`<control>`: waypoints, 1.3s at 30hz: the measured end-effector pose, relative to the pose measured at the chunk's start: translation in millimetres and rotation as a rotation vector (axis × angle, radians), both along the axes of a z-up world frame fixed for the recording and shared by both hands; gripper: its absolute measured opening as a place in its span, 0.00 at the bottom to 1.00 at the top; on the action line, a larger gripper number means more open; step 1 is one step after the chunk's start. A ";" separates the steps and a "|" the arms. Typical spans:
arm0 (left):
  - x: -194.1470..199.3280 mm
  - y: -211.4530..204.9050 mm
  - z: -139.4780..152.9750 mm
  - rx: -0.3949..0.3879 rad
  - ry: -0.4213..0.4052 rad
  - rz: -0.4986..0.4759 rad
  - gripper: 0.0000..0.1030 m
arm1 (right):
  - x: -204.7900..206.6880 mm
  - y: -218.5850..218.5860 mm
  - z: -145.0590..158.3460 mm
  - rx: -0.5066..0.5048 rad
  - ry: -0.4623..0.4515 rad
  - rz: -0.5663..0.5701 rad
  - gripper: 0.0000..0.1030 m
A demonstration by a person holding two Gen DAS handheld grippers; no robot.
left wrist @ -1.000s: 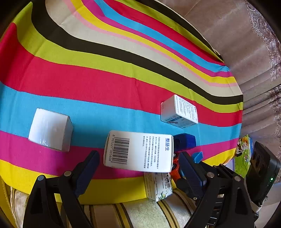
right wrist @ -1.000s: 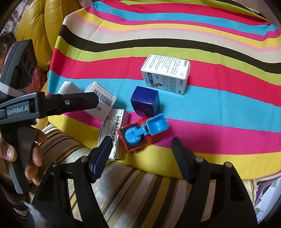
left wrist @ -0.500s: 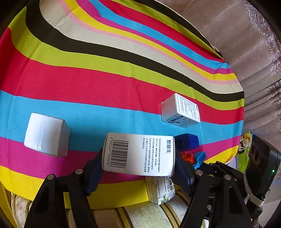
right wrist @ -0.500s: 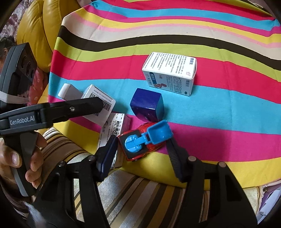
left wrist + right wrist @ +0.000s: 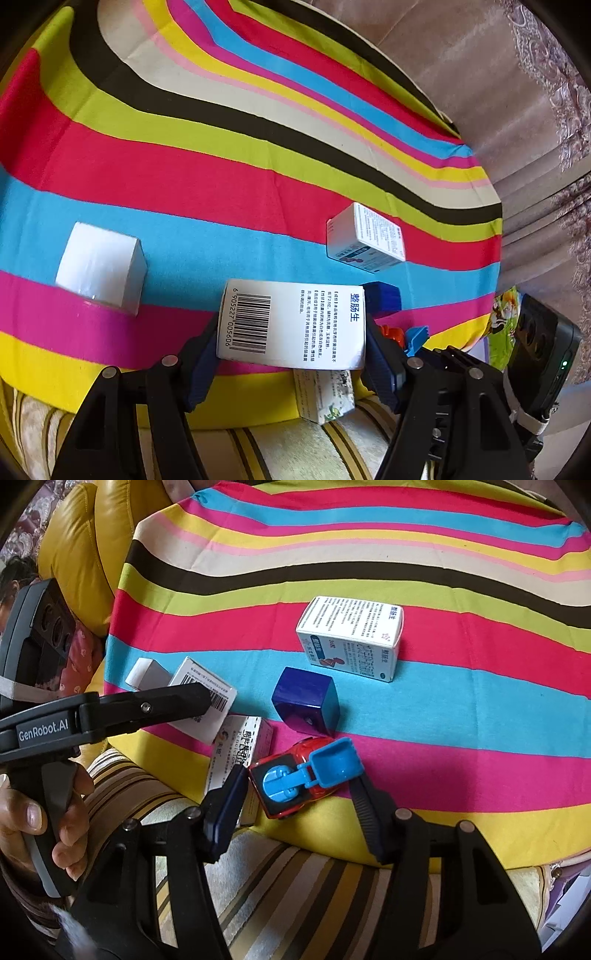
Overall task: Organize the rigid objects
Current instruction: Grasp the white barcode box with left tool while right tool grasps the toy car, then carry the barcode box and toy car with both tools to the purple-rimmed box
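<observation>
On the striped cloth [image 5: 192, 192], the barcode box [image 5: 291, 328] is being clamped between the left gripper [image 5: 291, 354] fingers, while the toy truck [image 5: 303, 779] is being pinched by the right gripper [image 5: 295, 805] fingers.

we see left gripper [image 5: 291, 354]: black plastic arms, silver screw heads at joints, dark blue ribbed pads [image 5: 201, 363]. right gripper [image 5: 295, 801]: same black frame, same blue ribbed pads [image 5: 225, 812], round silver screws. in right view, left unit shows white "genrobot.ai" lettering, grey handle, dark camera block with round lenses, pale strap. in left view, green light on right unit's grey block.
</observation>
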State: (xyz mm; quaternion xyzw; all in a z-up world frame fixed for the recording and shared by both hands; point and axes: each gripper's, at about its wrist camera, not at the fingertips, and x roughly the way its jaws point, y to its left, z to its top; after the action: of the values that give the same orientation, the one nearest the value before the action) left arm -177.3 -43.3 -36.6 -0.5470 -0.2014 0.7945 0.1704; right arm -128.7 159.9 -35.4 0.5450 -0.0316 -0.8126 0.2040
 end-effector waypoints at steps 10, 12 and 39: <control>19.4 14.2 17.3 0.035 0.052 0.006 0.69 | 15.5 14.2 16.1 0.020 0.050 -0.041 0.59; 23.0 19.2 18.9 0.043 0.055 0.008 0.69 | 19.5 15.7 19.9 0.039 0.066 -0.057 0.59; 65.9 135.5 45.3 -0.021 0.119 -0.122 0.69 | 84.0 136.2 59.7 0.116 0.159 -0.323 0.59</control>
State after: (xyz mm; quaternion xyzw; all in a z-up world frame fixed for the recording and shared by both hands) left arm -111.3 92.2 8.7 -0.5116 -0.1489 0.8159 0.2243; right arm -44.7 296.1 24.3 0.4779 -0.0557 -0.8757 0.0412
